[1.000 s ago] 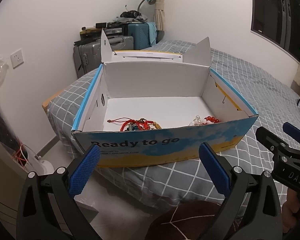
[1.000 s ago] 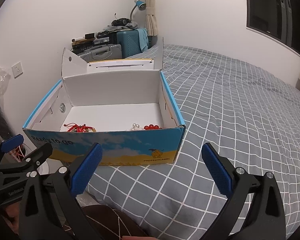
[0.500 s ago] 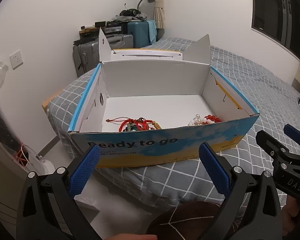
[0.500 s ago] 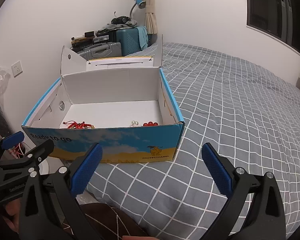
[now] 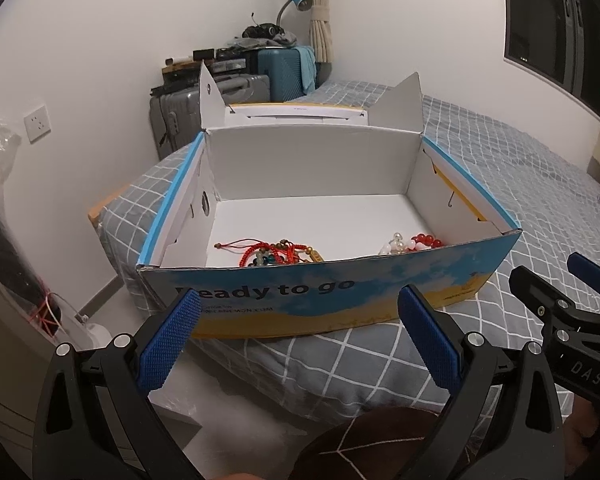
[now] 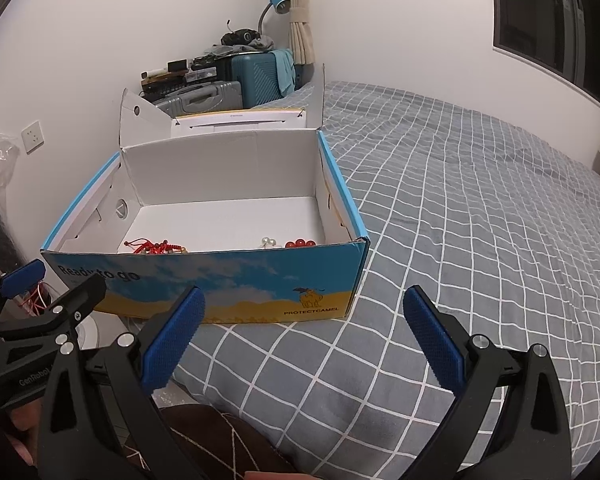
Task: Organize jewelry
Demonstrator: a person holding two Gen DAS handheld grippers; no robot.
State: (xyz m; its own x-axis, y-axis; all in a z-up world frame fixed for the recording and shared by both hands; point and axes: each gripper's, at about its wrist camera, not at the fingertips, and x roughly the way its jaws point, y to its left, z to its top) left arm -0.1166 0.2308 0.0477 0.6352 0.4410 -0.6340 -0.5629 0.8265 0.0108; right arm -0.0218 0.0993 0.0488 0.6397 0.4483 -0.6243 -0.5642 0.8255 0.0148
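Grey checked bed, white walls — open box, suitcases behind

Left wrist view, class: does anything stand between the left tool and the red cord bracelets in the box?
Yes. The box's near wall rises between the open left tool and the red cord bracelets lying just behind it. The box top is open, so the way in from above looks clear.
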